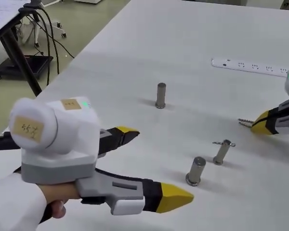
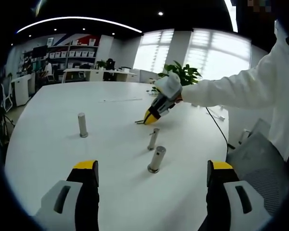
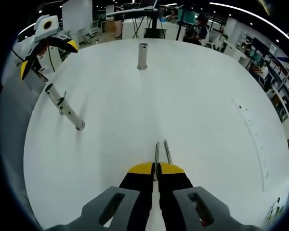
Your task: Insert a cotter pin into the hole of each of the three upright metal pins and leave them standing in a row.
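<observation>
Left gripper (image 1: 162,163) spread wide, right gripper (image 3: 157,168) clenching cotter pin (image 3: 157,153), three metal pins (image 1: 196,171) standing

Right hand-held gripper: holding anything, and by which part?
The right hand-held gripper pinches a cotter pin by one end; its legs point forward.

White table (image 1: 135,48), bright windows (image 2: 202,53), wall shelves (image 2: 82,53), green plant (image 2: 185,74)

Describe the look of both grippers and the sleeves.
Both the left gripper and right gripper have white-and-grey housings and black jaws tipped yellow. The left carries tan paper labels and a green light. The person wears white sleeves.
</observation>
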